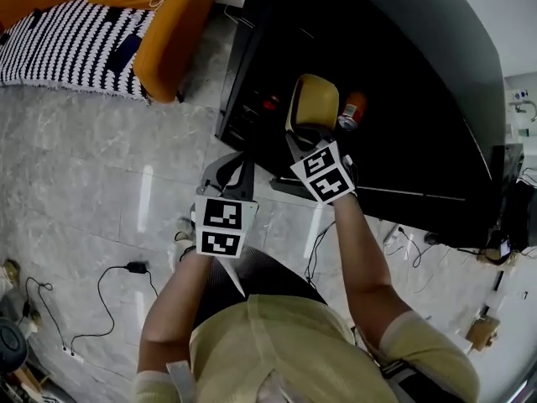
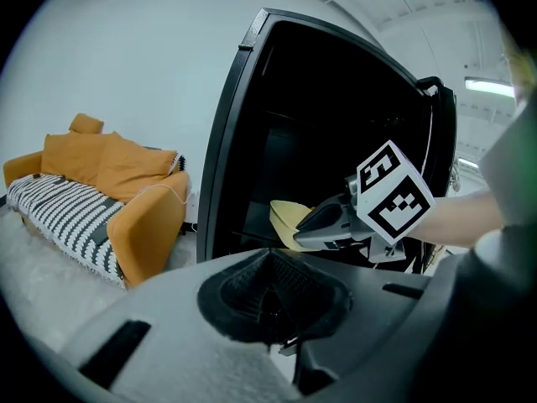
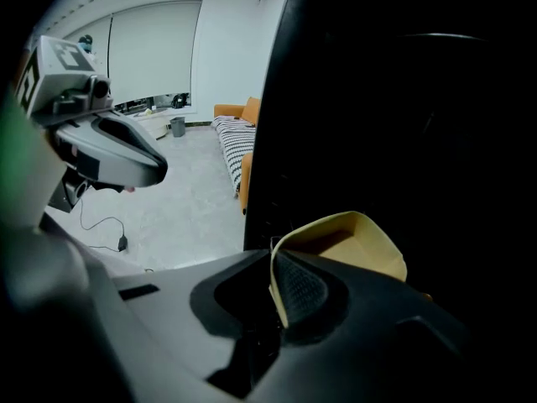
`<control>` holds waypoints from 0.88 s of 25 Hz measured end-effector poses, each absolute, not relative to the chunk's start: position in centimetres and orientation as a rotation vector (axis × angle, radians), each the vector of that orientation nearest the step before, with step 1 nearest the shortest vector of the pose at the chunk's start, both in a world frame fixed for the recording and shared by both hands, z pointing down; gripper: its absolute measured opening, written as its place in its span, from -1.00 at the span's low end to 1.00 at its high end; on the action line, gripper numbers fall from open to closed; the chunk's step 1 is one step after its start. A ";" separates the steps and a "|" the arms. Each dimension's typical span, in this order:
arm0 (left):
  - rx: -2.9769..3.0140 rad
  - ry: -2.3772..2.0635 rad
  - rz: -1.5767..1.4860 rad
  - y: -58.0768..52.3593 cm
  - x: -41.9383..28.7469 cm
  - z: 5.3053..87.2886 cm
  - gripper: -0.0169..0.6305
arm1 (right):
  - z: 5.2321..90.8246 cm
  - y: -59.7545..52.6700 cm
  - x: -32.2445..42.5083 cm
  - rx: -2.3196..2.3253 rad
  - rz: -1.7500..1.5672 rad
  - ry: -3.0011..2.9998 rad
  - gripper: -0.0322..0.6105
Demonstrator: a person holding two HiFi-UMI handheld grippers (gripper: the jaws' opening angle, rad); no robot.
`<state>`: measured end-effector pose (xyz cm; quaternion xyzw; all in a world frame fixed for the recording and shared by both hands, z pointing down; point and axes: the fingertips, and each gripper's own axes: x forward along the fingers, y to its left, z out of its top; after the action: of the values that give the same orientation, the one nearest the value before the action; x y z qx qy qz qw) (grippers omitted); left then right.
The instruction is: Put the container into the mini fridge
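The right gripper (image 3: 281, 300) is clamped shut on the thin rim of the pale yellow, round-cornered container (image 3: 357, 240), with a textured pad pressed against the inside of its wall. It holds the container at the dark open front of the glossy black mini fridge (image 1: 394, 82). The container's smooth inside shows bare tan walls. A red can (image 1: 352, 111) sits just beside it. The left gripper (image 2: 270, 299) hangs nearby, jaws together on nothing

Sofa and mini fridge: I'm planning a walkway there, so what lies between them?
In the head view, only a bare strip of grey floor separates the orange sofa from the mini fridge; nothing stands on it.
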<state>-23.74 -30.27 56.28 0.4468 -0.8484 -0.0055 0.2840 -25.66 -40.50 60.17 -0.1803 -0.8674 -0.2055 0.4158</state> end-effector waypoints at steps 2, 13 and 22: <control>1.190 -2.276 -0.014 -30.4 -24.0 56.4 -0.87 | 60.3 -41.0 -26.3 -0.443 -0.518 -2.181 -0.77; 1.161 -2.298 -0.031 -32.1 -25.8 57.3 -0.87 | 61.7 -43.7 -28.4 -0.396 -0.514 -2.192 -0.77; 1.145 -2.302 -0.052 -32.9 -26.4 58.0 -0.87 | 62.4 -44.8 -29.4 -0.367 -0.503 -2.206 -0.77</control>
<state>-26.37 -32.88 58.04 0.4274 -0.8590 -0.0192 0.2813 -29.42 -44.78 62.42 -0.1460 -0.8768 -0.2001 0.4120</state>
